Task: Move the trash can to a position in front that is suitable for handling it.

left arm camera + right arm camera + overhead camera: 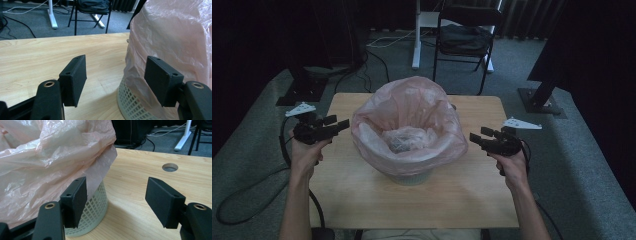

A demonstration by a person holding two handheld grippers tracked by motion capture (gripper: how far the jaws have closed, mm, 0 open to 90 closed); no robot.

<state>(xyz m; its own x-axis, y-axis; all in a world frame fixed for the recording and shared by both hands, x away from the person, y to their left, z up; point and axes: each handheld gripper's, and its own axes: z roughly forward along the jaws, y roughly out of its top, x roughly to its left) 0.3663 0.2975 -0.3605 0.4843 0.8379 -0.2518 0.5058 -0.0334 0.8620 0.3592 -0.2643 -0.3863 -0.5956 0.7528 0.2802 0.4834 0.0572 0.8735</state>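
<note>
A person at a wooden table (pixel 362 200) holds a gripper in each hand on either side of a pale mesh wastebasket (pixel 130 105) lined with a pink plastic bag (pixel 404 107), which stands near the middle of the tabletop. The left gripper (pixel 337 123) hangs just beside the bag's left flank with its jaws spread wide and nothing between them; the right gripper (pixel 476 138) mirrors it on the other side, jaws likewise wide and empty. Neither touches the plastic. The bag's rim is folded down over the basket's lip, its loose skirt draping over the upper wall, and something crumpled and pale lies at the bottom of the liner (pixel 404 140)

The work in hand appears to be taking hold of the liner's edge from both sides. To do it well, each gripper would likely need to come in level at the draped skirt, catch a fold of film rather than the mesh beneath, and close at about the same time, so the light basket is not shoved sideways or tipped. A grip on a doubled fold should be less apt to tear the thin plastic than one on a single layer
</note>
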